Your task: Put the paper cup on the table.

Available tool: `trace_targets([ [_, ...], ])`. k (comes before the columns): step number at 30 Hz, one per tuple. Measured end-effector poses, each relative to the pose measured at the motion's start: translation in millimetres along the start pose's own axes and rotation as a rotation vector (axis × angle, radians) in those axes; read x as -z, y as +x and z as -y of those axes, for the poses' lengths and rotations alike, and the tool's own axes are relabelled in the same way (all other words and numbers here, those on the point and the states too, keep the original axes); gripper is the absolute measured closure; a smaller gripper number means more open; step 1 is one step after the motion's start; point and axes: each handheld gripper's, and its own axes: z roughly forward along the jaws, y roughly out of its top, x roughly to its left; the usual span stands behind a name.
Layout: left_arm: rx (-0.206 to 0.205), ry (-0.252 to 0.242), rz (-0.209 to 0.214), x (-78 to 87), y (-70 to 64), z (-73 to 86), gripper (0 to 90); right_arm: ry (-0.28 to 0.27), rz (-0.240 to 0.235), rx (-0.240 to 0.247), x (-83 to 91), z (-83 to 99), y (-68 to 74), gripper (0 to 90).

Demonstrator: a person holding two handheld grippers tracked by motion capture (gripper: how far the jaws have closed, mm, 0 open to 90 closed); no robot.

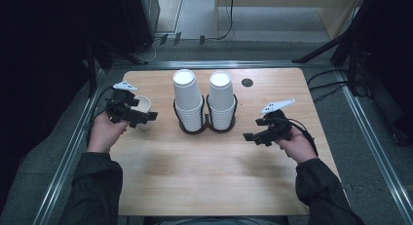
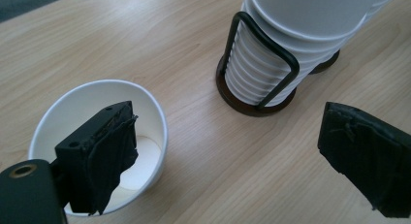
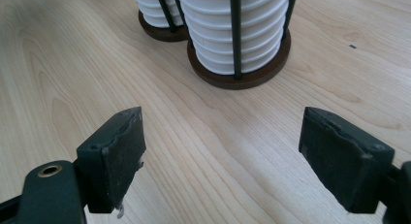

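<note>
A single white paper cup [image 1: 143,105] stands upright at the table's left; in the left gripper view the cup [image 2: 82,107] is empty. My left gripper [image 1: 141,119] is open, one jaw over the cup's mouth, the other well to the side; its gap [image 2: 228,122] spans bare wood. Two stacks of upside-down white cups [image 1: 187,96] [image 1: 221,93] sit in a black wire holder [image 1: 204,127] at mid-table. My right gripper [image 1: 255,130] is open over bare table right of the holder, facing the nearer stack [image 3: 237,25], with nothing between its jaws [image 3: 220,120].
A round black grommet [image 1: 247,82] sits in the wooden table [image 1: 204,176] at the back right. Metal rails run along the table's left and right sides. Dark stand legs and cables lie on the floor behind.
</note>
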Motion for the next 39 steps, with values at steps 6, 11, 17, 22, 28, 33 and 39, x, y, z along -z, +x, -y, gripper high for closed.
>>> trace_targets([
  [6,-0.022,-0.007,0.036,-16.3,-21.2,10.0,7.1,0.002,-0.012,0.020,-3.7,-4.8,3.6,17.0],
  [11,-0.051,0.001,0.063,-29.4,-38.0,17.7,7.1,0.006,-0.018,0.038,-6.9,-7.5,5.7,17.0],
  [17,-0.065,0.012,0.085,-42.4,-50.8,24.9,7.1,0.025,-0.031,0.045,-14.0,-9.4,9.8,17.0],
  [22,-0.097,0.045,0.100,-56.3,-66.4,33.2,7.0,0.036,-0.042,0.059,-19.1,-11.3,13.1,17.0],
  [28,-0.113,0.037,0.114,-65.3,-77.9,36.5,7.0,0.036,-0.039,0.071,-20.1,-11.8,14.9,17.0],
  [33,-0.143,0.040,0.118,-73.9,-91.3,35.4,7.0,0.048,-0.048,0.072,-21.2,-10.7,15.9,17.0],
  [39,-0.179,0.054,0.164,-84.1,-104.2,33.5,7.0,0.060,-0.048,0.094,-23.9,-9.2,21.7,17.1],
])
